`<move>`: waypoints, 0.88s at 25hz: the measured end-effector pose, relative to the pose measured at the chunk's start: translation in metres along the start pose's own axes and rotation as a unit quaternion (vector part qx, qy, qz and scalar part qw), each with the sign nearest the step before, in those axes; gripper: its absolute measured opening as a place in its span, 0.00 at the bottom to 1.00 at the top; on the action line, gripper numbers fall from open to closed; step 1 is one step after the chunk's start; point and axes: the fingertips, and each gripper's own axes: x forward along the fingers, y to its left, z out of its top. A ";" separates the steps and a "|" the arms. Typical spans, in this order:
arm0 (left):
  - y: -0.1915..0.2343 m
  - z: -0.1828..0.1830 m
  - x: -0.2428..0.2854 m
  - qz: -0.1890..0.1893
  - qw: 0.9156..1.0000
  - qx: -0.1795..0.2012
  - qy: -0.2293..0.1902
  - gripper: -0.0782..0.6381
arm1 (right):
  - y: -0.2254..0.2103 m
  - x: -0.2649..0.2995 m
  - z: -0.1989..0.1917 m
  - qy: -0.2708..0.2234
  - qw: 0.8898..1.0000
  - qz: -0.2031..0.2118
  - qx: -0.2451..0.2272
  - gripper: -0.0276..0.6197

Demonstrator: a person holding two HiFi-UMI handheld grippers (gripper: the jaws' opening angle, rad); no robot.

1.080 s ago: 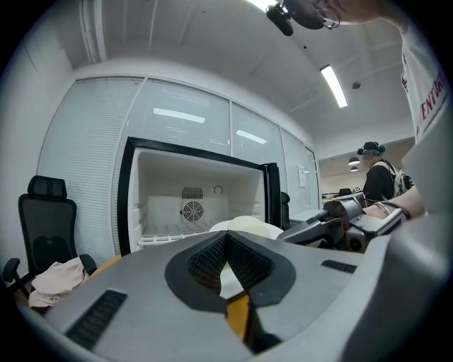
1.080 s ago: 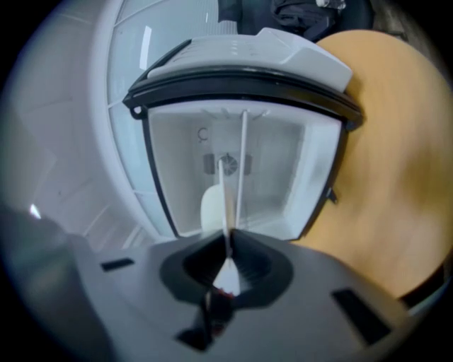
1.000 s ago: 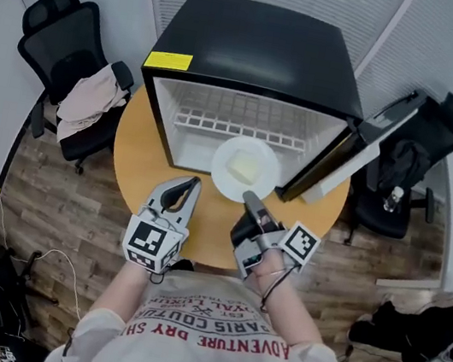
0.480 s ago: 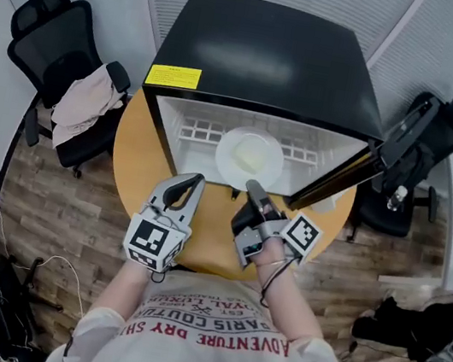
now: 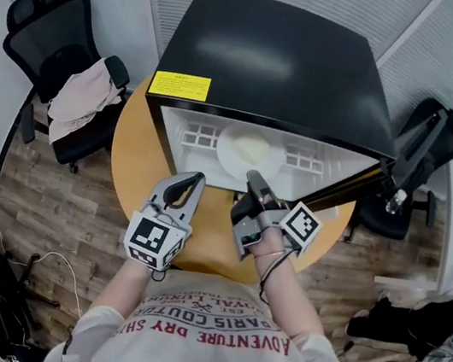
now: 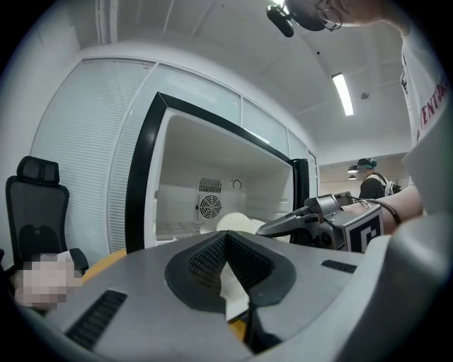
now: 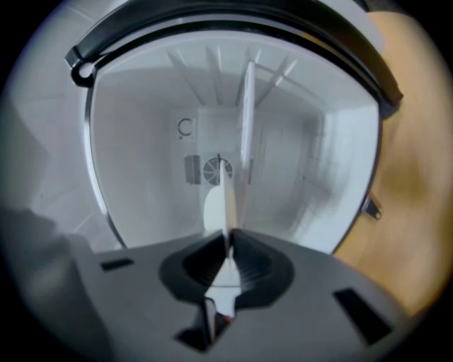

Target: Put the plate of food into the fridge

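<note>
**benchside_bob:** Standing right by the round worktop (image 5: 130, 159) here. Anyone else watching where the plate (image 5: 251, 150) is sitting right now?

**fridge_watcher:** Yep. It's sitting inside the mouth of the open fridge (image 5: 273, 63), lying flat with the pale food (image 5: 252, 147) on top. The right hand-held gripper (image 5: 251, 177) is pinching the near rim, jaws narrow with the rim between the pads. The jaws have just been easing open a hair, but as far as I'm seeing, the pads are pressing on the rim.

**benchside_bob:** So which way is the plate lying from that gripper?

**fridge_watcher:** Straight ahead of it, deeper in. The gripper is pointing roughly level into the fridge, and the plate is stretching away from its tips toward the back wall. It's round, so there's no real long axis to fuss over. The line that matters is running from the gripper to the back wall. I'm guessing the next bit is either pushing a little further along that line or setting it down. I can't tell whether the plate is touching the fridge floor or hanging just over it.

**benchside_bob:** And the other hand?

**fridge_watcher:** The left hand-held gripper (image 5: 190, 182) is hovering over the worktop just outside the opening, left of the plate, jaws together on nothing. The right hand is clearly the nearer one, and it's doing all the carrying.
</note>
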 end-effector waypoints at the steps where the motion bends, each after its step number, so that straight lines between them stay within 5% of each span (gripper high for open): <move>1: 0.002 0.000 0.002 0.000 1.000 -0.002 0.000 0.15 | 0.001 0.003 0.000 0.000 1.000 0.001 0.001 0.11; 22: 0.022 -0.013 0.018 0.006 1.000 -0.014 0.022 0.15 | -0.002 0.036 0.010 -0.003 1.000 0.009 0.011 0.14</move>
